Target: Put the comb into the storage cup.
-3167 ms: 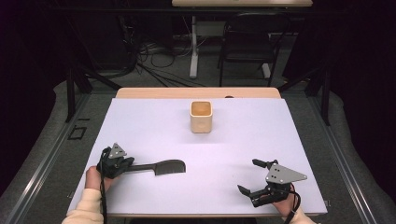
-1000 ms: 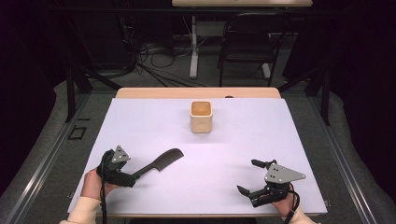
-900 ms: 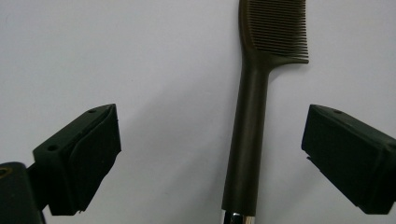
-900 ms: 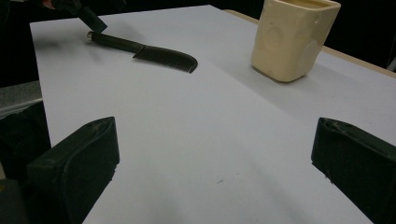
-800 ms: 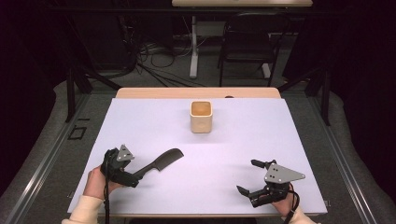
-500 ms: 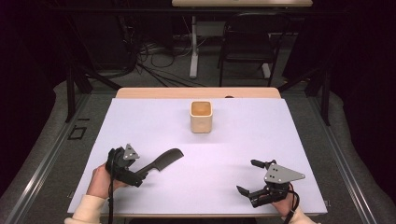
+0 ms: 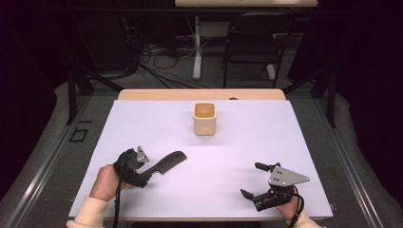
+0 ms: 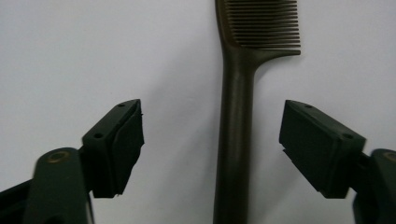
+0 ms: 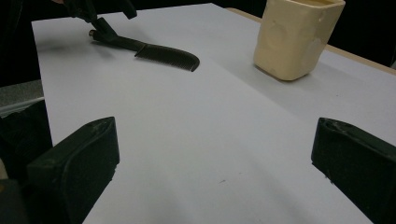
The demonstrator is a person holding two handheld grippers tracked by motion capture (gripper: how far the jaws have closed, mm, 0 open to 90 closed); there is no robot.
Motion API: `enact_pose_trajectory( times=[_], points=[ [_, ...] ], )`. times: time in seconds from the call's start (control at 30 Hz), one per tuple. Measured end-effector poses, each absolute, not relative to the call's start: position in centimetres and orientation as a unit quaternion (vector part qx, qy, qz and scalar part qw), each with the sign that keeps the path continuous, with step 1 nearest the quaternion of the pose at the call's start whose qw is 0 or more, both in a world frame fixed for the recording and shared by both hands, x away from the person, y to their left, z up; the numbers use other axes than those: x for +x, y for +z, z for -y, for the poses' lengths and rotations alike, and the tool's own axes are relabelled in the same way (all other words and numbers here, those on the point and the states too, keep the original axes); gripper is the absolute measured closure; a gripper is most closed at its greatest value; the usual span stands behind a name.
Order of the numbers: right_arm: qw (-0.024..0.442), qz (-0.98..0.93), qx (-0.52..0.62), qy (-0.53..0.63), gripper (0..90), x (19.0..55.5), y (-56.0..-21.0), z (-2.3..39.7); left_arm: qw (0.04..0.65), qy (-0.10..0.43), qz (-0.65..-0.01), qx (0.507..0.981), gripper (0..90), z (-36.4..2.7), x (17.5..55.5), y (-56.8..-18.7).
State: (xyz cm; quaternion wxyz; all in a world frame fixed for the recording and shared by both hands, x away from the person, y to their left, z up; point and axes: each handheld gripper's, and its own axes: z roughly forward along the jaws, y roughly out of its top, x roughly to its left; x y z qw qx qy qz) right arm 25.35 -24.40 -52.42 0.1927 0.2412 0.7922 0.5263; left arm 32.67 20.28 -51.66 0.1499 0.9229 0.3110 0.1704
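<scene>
Down at the near left of the table [image 7: 294, 123], left gripper [image 7: 142, 172] lying low over the white sheet, held in a hand [image 7: 105, 183] with a pale sleeve [image 7: 88, 218]. Jaws just been closing, yet spread either side of the comb [image 7: 166, 163], handle between them and neither pad touching it. Seen from the left gripper view: comb [image 8: 236, 140] running straight up the middle, handle nearer the right pad than the left, bare sheet showing on both sides of it, teeth at the top pointing right. Flat on the sheet, dark brown, toothed end angled up and to the right in the high view, toward the cup [image 7: 205, 118]. Well apart from that cup, though, which stands upright near the far middle of the table, pale cream, open at the top.

Over at the near right, right gripper [image 7: 254, 183] resting low by the table's front edge, grey three-cornered plate on top, a cable trailing behind. Jaws wide apart, nothing between them but bare sheet in the right gripper view. Farther off in that same view, comb [image 9: 159, 52] lying at upper left with the left gripper's tip over its handle end, cup [image 9: 299, 37] at upper right.
</scene>
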Motion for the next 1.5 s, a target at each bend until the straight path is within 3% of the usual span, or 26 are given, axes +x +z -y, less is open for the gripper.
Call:
enact_pose_trajectory(
  times=[0.13, 0.7, 1.17, 1.5],
  points=[
    [0.192, -0.792, 0.241, 0.526, 0.7, 25.4, -52.4, 24.4, 0.142, 0.158, -0.309, 0.927, 36.1, -19.9, 32.9, -51.6],
    [0.192, -0.793, 0.24, 0.526, 0.7, 25.4, -52.4, 24.4, 0.095, 0.121, -0.307, 0.939, 62.5, -17.9, 34.8, -51.7],
    [0.192, -0.792, 0.24, 0.527, 0.7, 25.4, -52.4, 24.4, 0.096, 0.078, -0.311, 0.942, 68.1, -17.7, 35.7, -52.5],
    [0.192, -0.793, 0.24, 0.527, 0.7, 25.3, -52.4, 24.4, 0.11, 0.078, -0.317, 0.939, 70.8, -17.8, 35.6, -52.8]
  ],
)
